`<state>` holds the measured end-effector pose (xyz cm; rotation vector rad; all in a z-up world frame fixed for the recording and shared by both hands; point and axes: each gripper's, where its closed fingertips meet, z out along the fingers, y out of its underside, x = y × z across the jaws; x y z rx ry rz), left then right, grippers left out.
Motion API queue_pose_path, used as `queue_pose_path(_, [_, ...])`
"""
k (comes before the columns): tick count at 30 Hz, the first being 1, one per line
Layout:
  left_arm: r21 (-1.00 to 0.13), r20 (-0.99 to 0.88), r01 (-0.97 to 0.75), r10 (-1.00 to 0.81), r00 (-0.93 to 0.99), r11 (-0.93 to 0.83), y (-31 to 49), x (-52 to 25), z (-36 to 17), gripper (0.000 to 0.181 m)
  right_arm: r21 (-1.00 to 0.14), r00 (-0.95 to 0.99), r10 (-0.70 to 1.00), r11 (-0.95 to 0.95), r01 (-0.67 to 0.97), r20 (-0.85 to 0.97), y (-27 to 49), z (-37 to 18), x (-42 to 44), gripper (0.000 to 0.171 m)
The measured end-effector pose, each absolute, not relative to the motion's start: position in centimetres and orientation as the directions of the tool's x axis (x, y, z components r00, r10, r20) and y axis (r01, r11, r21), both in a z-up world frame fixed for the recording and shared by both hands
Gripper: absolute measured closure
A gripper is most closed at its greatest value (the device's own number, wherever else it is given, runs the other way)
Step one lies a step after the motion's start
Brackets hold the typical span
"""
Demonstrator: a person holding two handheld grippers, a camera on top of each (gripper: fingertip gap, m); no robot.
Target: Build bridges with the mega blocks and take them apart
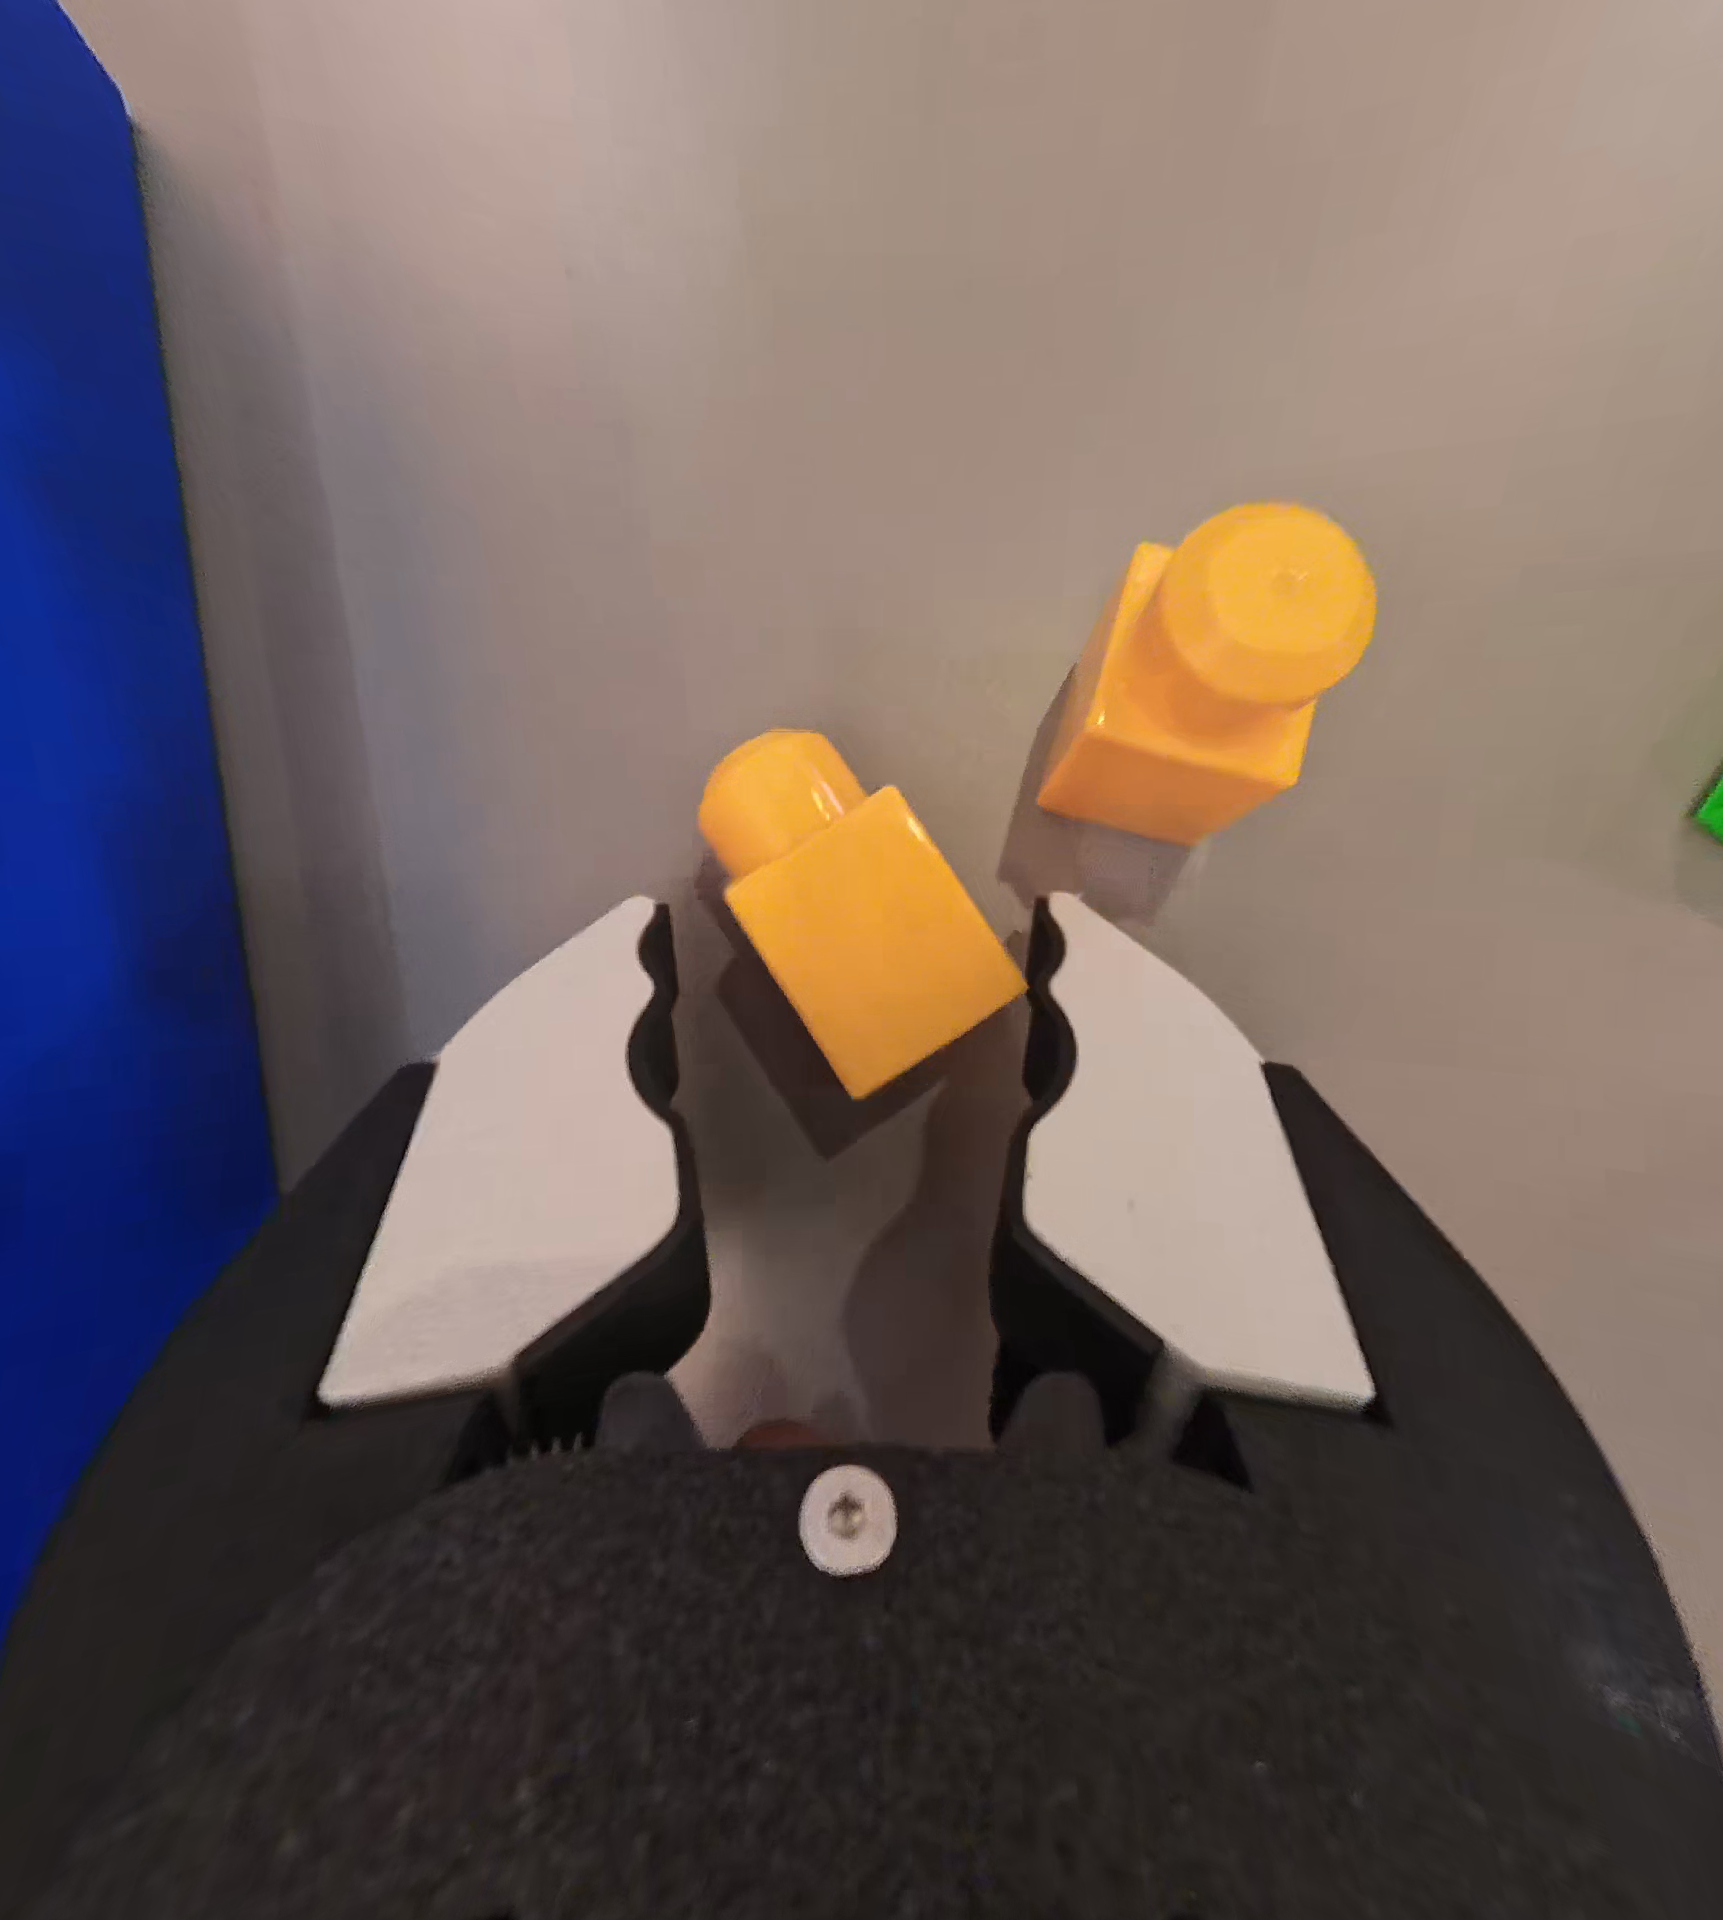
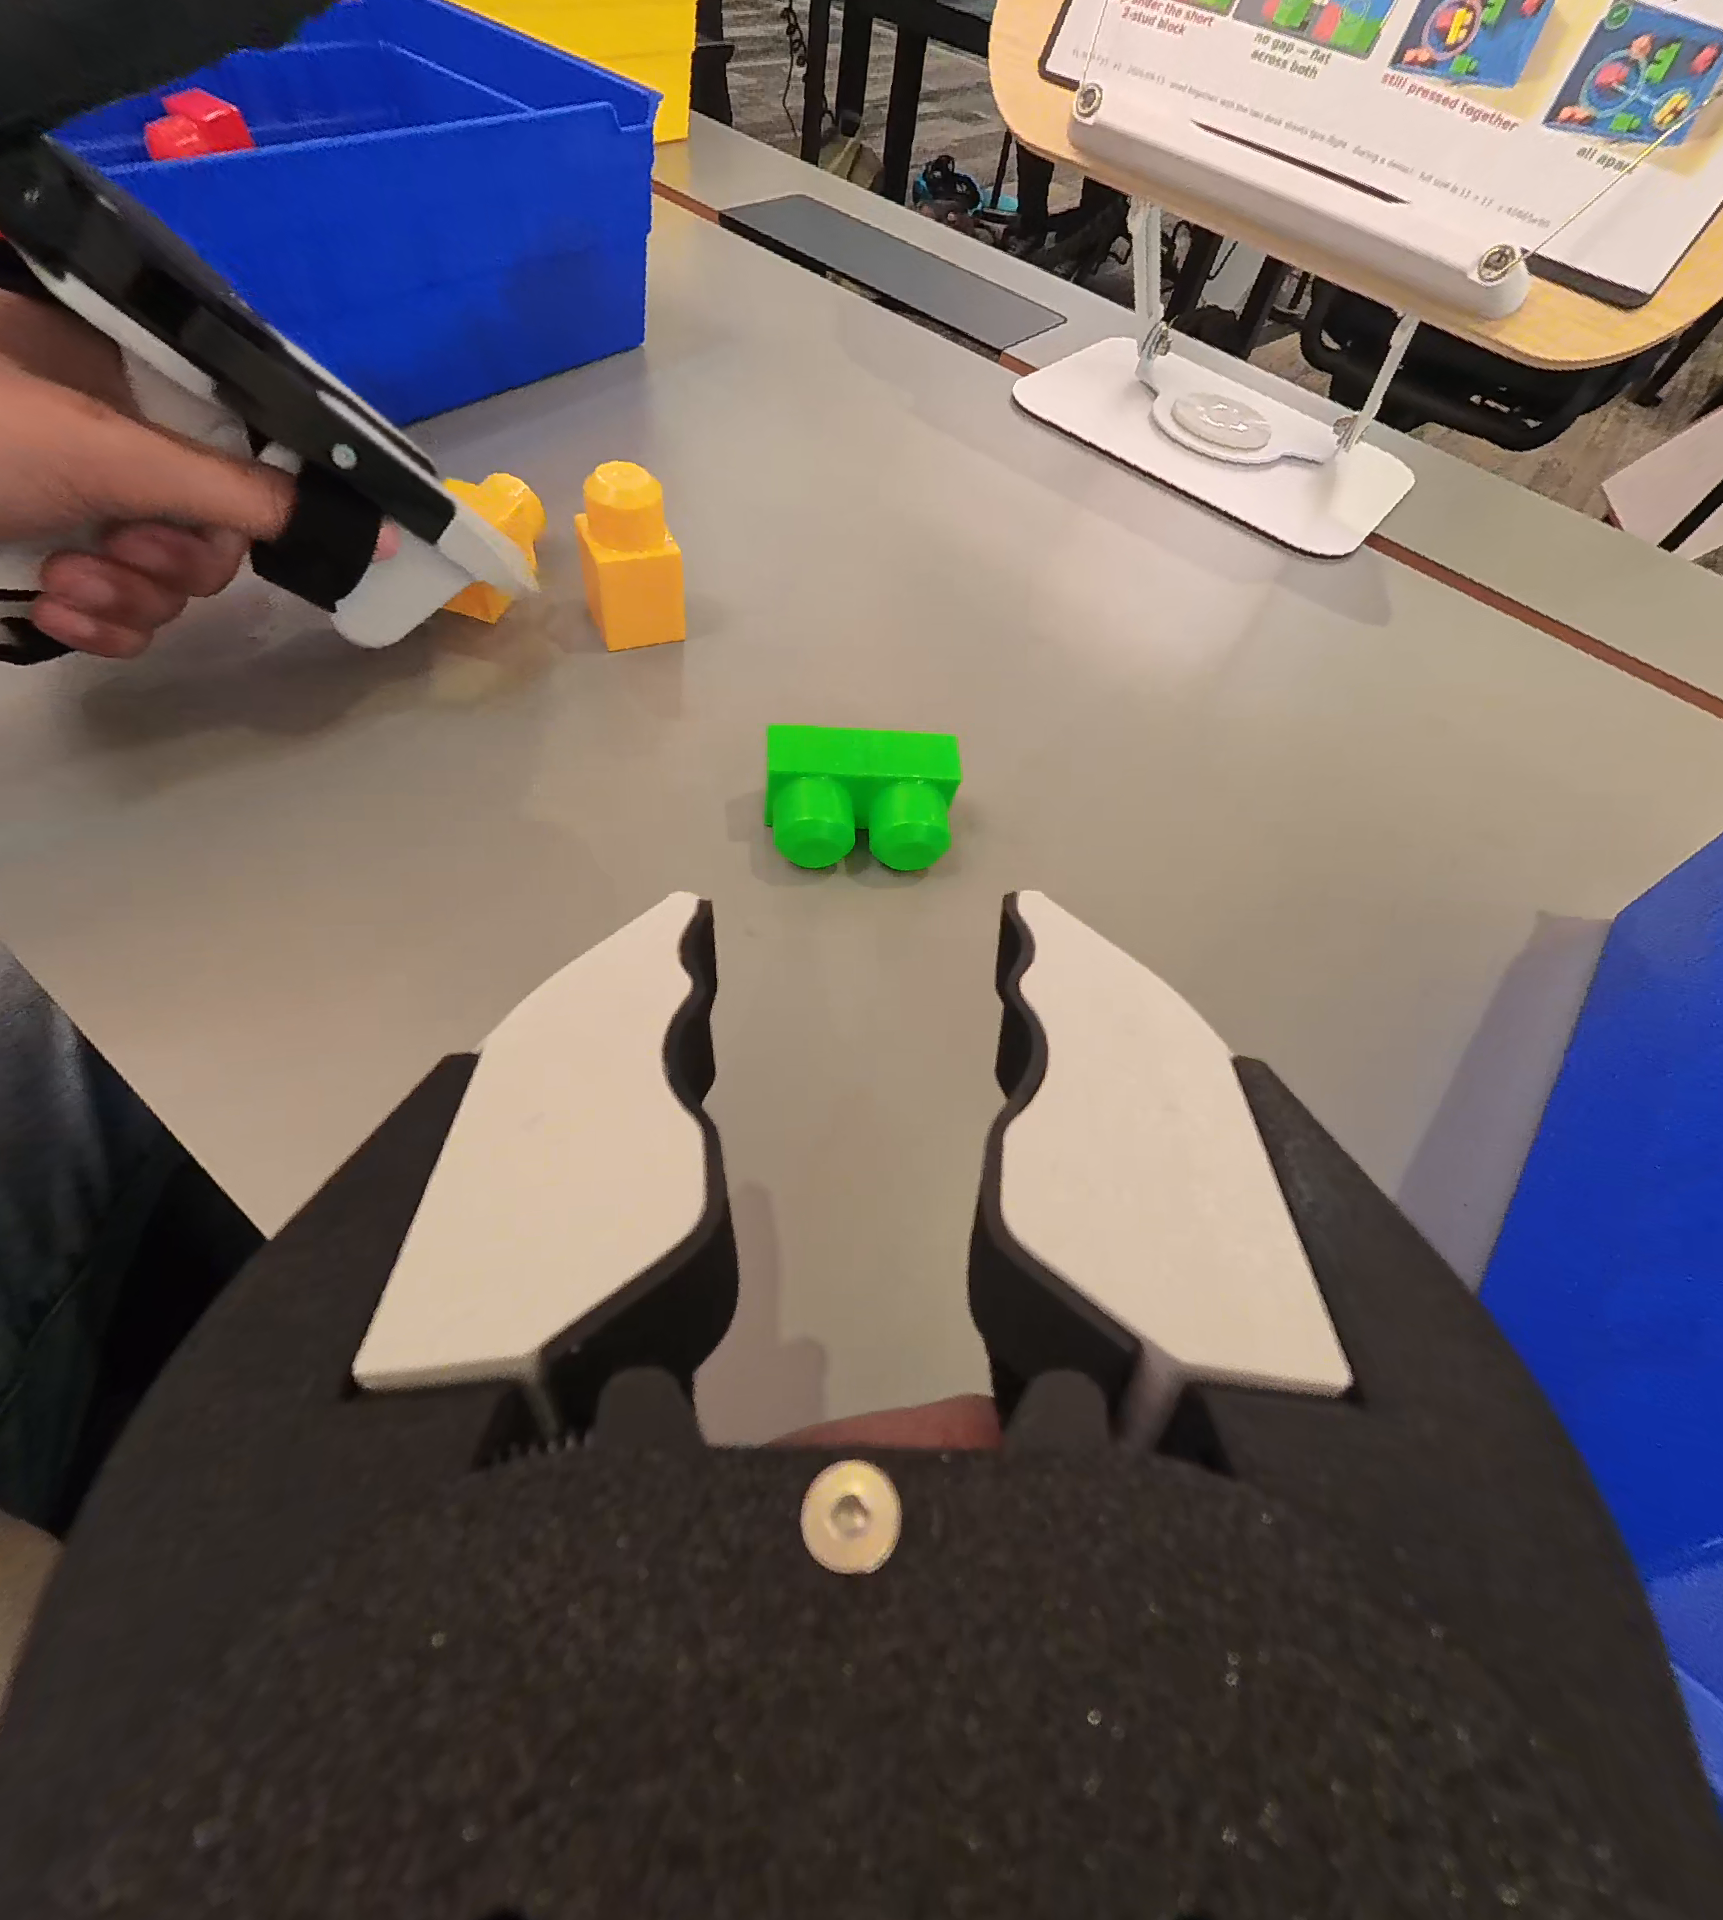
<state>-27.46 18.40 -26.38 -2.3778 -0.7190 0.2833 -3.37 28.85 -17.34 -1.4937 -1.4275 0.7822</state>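
Left gripper (image 1: 852, 940) jaws stood apart around tipped yellow block (image 1: 872, 940); right gripper (image 2: 857, 935) gaped empty, green block (image 2: 862, 795) at 12 o'clock.

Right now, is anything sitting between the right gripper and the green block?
Nothing visible. The right gripper is open, with only bare grey table between it and the green block. Both yellow blocks sit off by the left gripper.

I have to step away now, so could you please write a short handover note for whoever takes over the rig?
Left tongs: open, straddling the toppled yellow block, not clamped.
Right tongs: open, empty, just short of the green two-stud block, which lies on its side.
Second yellow block stands upright on the grey table.
Red block sits in the blue bin.
Done: nothing joined.
Left: build the bridge, then dismantle.
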Motion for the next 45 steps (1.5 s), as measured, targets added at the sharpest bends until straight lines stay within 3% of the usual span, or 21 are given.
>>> queue_pose_path(4, [-0.588, -0.011, 0.430, 0.538, 0.843, -0.685, 17.1, -27.2, -27.0, 0.120, -0.908, 0.136, 0.982, 0.065, 0.415, 0.132, 29.0, -17.5, -3.4, 0.119])
queue_pose_path(22, [-0.613, -0.018, 0.445, 0.575, 0.818, -0.653, 17.8, -28.2, -26.2, 0.111, -0.904, 0.126, 0.982, 0.073, 0.422, 0.139, 28.6, -17.7, -3.5, 0.119])
queue_pose_path(27, [-0.599, -0.009, 0.469, 0.591, 0.807, -0.649, 18.1, -28.7, -27.0, 0.119, -0.905, 0.133, 0.982, 0.068, 0.419, 0.136, 28.8, -17.6, -3.4, 0.119])
queue_pose_path(30, [-0.604, -0.017, 0.467, 0.596, 0.803, -0.646, 18.1, -29.0, -26.9, 0.145, -0.904, 0.133, 0.982, 0.068, 0.421, 0.136, 28.9, -17.6, -3.4, 0.120])
queue_pose_path(39, [-0.618, 0.079, 0.467, 0.540, 0.838, -0.633, 18.3, -28.0, -26.0, 0.145, -0.903, 0.131, 0.982, 0.069, 0.424, 0.136, 28.8, -17.8, -3.4, 0.120])
queue_pose_path(45, [-0.714, 0.030, 0.328, 0.441, 0.897, -0.619, 18.6, -26.5, -23.2, 0.145, -0.902, 0.129, 0.983, 0.064, 0.428, 0.131, 28.7, -18.0, -3.6, 0.120])
